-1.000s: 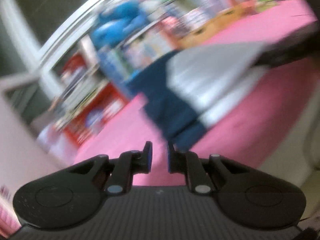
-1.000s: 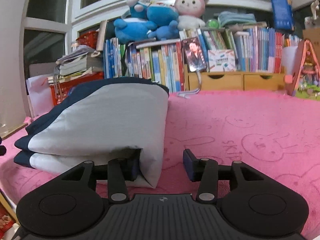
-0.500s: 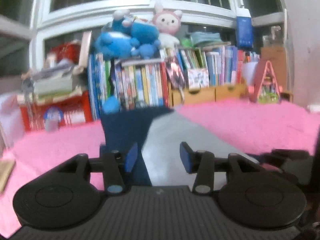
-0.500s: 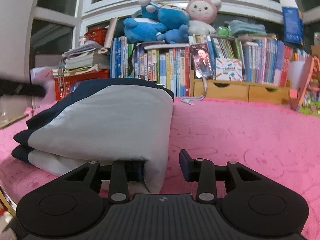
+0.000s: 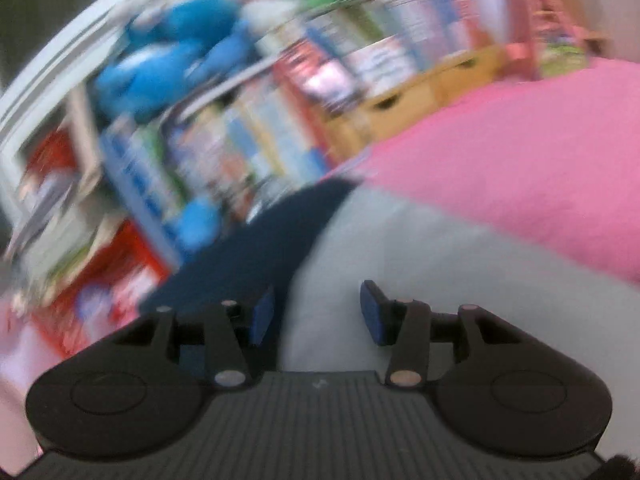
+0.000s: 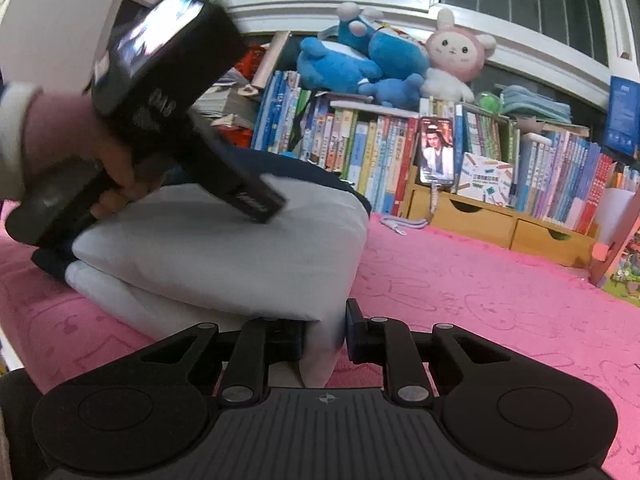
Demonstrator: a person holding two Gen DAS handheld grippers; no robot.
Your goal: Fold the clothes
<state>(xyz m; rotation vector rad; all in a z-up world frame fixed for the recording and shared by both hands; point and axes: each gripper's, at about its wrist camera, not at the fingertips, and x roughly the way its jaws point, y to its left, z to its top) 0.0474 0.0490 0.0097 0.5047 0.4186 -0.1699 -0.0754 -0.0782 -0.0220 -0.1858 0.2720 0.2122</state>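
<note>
A folded garment [image 6: 224,248], grey-white with a navy part, lies on the pink blanket [image 6: 480,288]. My right gripper [image 6: 326,332] sits low at its near corner. Its jaws are closing, and the thick folded edge fills the gap between the pads. In the blurred left wrist view my left gripper [image 5: 316,300] hovers over the garment's grey panel [image 5: 440,272] and navy panel [image 5: 256,256]. Its jaws are opening and pinch nothing. The right wrist view shows a person's hand [image 6: 116,172] holding the left tool's black housing [image 6: 188,120] just above the garment's top.
A bookshelf [image 6: 360,152] full of books lines the far edge, with plush toys [image 6: 360,64] on top. Wooden drawers [image 6: 500,220], a propped phone [image 6: 436,152] and a cable [image 6: 404,224] stand behind the blanket. Bare pink blanket stretches to the right.
The left gripper went from nearly shut to open and swung in over the garment, entering the right wrist view. The right jaws narrowed onto the garment's corner.
</note>
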